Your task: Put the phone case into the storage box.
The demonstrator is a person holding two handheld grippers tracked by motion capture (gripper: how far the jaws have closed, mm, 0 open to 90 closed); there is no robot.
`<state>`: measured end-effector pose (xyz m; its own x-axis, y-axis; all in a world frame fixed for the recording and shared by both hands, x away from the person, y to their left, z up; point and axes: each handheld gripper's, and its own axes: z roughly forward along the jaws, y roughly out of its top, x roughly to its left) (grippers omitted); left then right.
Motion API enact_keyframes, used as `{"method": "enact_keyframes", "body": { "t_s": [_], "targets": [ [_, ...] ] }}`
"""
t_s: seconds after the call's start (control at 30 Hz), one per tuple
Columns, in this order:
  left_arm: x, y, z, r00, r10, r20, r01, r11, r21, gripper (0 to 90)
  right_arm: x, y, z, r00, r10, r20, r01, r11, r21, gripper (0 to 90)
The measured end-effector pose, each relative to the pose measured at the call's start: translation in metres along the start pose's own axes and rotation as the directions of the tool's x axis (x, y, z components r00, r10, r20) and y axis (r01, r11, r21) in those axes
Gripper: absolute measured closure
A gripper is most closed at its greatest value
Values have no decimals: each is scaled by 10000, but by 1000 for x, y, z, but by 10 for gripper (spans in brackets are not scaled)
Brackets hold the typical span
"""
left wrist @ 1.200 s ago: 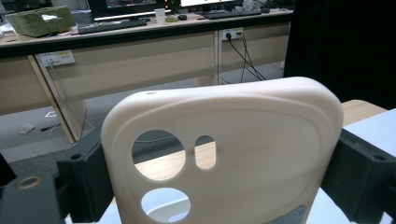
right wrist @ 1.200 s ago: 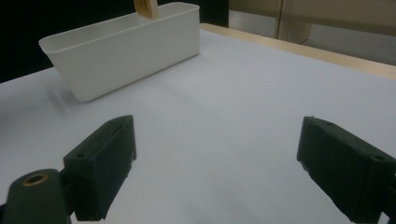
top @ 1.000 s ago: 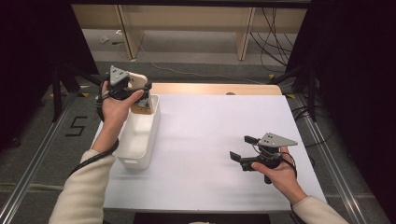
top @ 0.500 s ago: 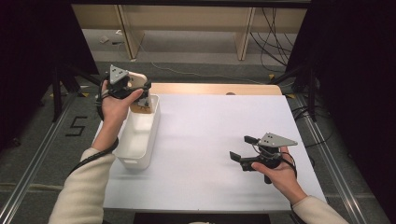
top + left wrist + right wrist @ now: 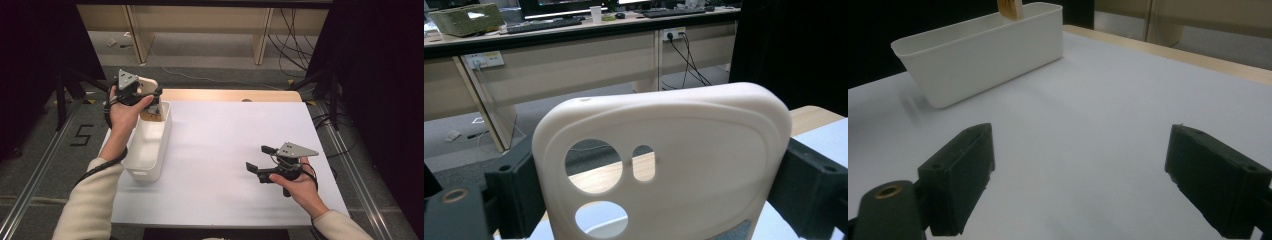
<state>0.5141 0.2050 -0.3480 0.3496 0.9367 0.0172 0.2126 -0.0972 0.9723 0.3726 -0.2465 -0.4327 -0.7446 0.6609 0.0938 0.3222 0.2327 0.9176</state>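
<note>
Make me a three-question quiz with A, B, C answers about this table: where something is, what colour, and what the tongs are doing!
1. Where is the bin on the table?
A. left side
B. right side
C. middle

2. What colour is the phone case?
A. blue
B. cream
C. red

3. What are the right tongs doing?
A. holding the bin
B. holding a cup
C. open, holding nothing

Answers: 1 A, the high view shows it at the left edge. 2 B, it looks pale cream between the left tongs. 3 C, bare table lies between their jaws.
</note>
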Motion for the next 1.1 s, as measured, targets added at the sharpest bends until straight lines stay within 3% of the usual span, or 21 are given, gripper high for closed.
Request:
{"method": "enact_keyframes", "body": {
  "t_s": [1.1],
  "targets": [
    [2, -4, 12, 9999, -109, 67, 108, 9999, 32, 101, 0, 0, -1, 10000, -12, -6, 12, 10000, -40, 137]
  ]
}}
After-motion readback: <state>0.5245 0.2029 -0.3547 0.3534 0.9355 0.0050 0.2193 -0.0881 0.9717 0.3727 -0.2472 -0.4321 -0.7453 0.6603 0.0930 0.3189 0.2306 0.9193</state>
